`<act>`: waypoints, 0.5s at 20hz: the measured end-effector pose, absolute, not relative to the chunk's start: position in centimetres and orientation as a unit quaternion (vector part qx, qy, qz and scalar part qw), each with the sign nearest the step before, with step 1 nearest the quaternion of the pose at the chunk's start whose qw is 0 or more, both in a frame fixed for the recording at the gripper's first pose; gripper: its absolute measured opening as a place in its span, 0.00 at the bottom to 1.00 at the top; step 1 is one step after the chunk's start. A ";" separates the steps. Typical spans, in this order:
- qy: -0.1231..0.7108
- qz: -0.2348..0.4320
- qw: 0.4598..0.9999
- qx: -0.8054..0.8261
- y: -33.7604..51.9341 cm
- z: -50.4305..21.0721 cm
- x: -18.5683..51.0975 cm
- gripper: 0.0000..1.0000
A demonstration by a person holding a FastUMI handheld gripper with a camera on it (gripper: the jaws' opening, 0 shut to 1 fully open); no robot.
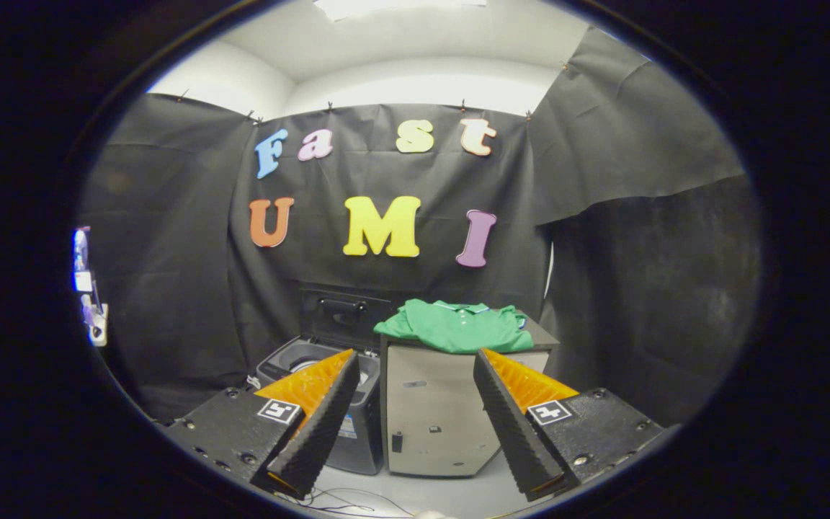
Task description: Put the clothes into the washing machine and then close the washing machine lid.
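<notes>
Since the gripper is hanging wide open, well short of the shirt, a shallow pinch is risking dropping it beside the washer.

Black cloth drapes the booth's walls, pinned along its top edge below a white upper wall and ceiling, where a bright light panel glows. A pale cabinet stands on the light floor.
</notes>
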State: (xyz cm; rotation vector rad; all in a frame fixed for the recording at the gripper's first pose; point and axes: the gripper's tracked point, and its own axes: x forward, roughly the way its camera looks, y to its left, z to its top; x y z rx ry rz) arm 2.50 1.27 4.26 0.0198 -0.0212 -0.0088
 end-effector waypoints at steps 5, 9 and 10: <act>-0.006 -0.033 0.999 0.017 -2.0 8.0 7.0 1.00; -0.020 -0.048 0.999 0.007 -4.9 11.6 12.3 0.99; -0.017 -0.045 0.999 0.010 -5.3 12.0 13.7 0.99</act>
